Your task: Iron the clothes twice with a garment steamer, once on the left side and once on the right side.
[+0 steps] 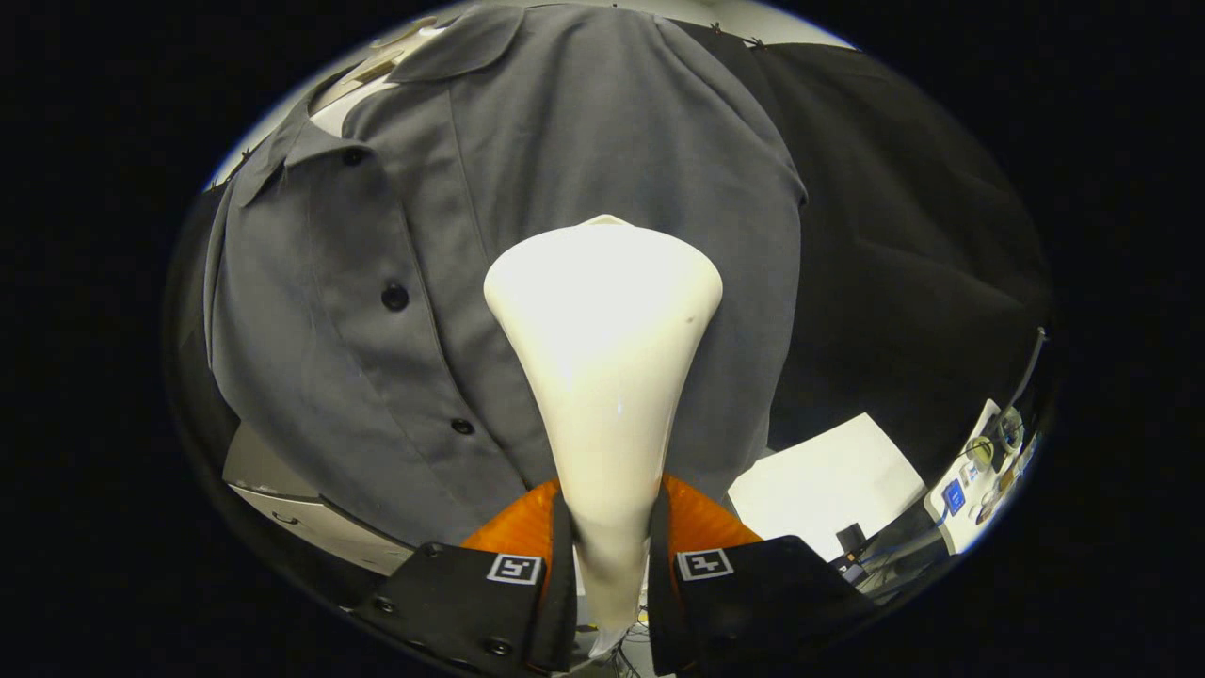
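A grey button-up shirt [405, 245] hangs upright in front of me, its collar at the top and its dark buttons running down the placket left of centre. My gripper [610, 537] is shut on the narrow handle of a white garment steamer [602, 320]. The steamer's wide head points away from me and rests against or very close to the shirt's right half, just right of the placket. Both fingers press the handle from either side. The steamer head hides the cloth behind it.
Black cloth [904, 264] forms the wall to the right of the shirt. Below it lies a white surface [828, 480], with a small table of devices and cables [979, 471] further right. A pale cabinet or box [282, 490] sits under the shirt's left hem.
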{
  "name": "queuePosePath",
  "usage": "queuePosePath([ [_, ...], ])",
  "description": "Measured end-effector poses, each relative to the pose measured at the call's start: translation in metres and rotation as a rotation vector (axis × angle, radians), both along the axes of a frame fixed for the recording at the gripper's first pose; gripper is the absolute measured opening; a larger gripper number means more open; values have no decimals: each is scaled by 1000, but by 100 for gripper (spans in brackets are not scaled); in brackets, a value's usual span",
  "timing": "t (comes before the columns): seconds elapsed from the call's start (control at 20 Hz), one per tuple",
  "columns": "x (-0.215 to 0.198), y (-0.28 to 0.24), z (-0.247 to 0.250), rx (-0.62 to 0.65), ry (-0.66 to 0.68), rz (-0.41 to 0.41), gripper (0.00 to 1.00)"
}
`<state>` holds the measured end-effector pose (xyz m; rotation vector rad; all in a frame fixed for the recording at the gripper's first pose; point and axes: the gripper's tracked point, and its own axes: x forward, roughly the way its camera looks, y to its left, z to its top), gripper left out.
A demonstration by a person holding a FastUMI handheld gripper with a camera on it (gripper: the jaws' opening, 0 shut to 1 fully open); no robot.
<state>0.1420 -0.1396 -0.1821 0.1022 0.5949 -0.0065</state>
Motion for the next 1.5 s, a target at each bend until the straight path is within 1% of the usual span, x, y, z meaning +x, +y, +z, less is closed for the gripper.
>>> queuePosePath([
  [0.3,-9,-16,-46,9,74,-22,39],
  [0.9,-28,-27,-128,10,222,-17,39],
  [1.25,-43,-36,-173,2,304,-30,39],
  [1.5,-50,-41,-195,-2,348,-39,39],
])
